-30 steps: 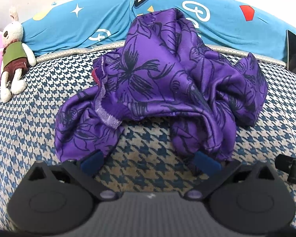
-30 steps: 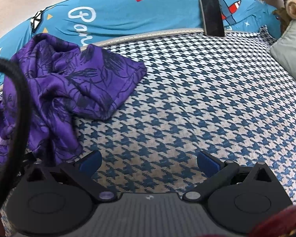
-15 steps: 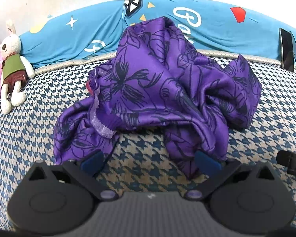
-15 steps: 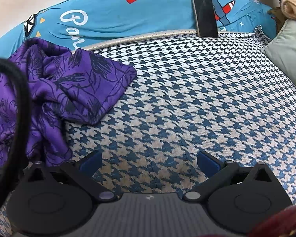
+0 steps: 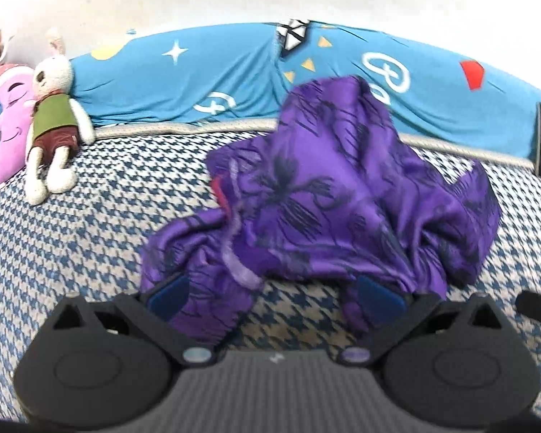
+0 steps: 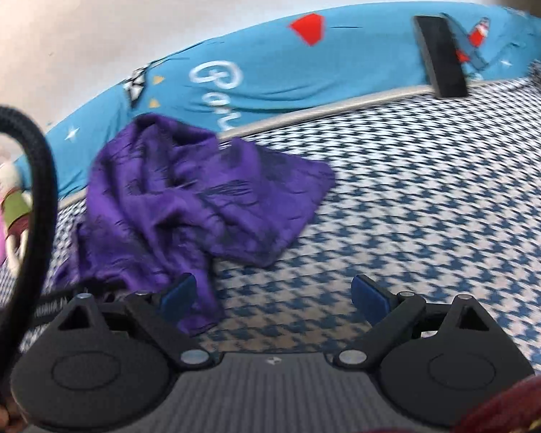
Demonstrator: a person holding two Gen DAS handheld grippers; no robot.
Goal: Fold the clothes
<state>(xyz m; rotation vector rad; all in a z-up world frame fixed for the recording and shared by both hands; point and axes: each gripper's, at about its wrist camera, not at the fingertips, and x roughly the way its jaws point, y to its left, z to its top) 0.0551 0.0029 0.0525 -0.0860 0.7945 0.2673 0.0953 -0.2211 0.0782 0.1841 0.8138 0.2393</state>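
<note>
Crumpled purple garment point(image 5: 328, 209), plush rabbit point(image 5: 52, 115) nearby, phone point(image 6: 440, 56) behind

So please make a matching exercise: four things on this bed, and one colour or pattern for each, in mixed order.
Things:
1. crumpled garment
2. bed cover
3. plush rabbit's top
4. phone

Colours:
A. black
B. green
C. purple with dark print
D. blue and white houndstooth

Pairs: 1-C, 2-D, 3-B, 4-A

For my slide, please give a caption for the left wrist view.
Open left tongs reach a crumpled purple garment on a houndstooth bed.
</note>
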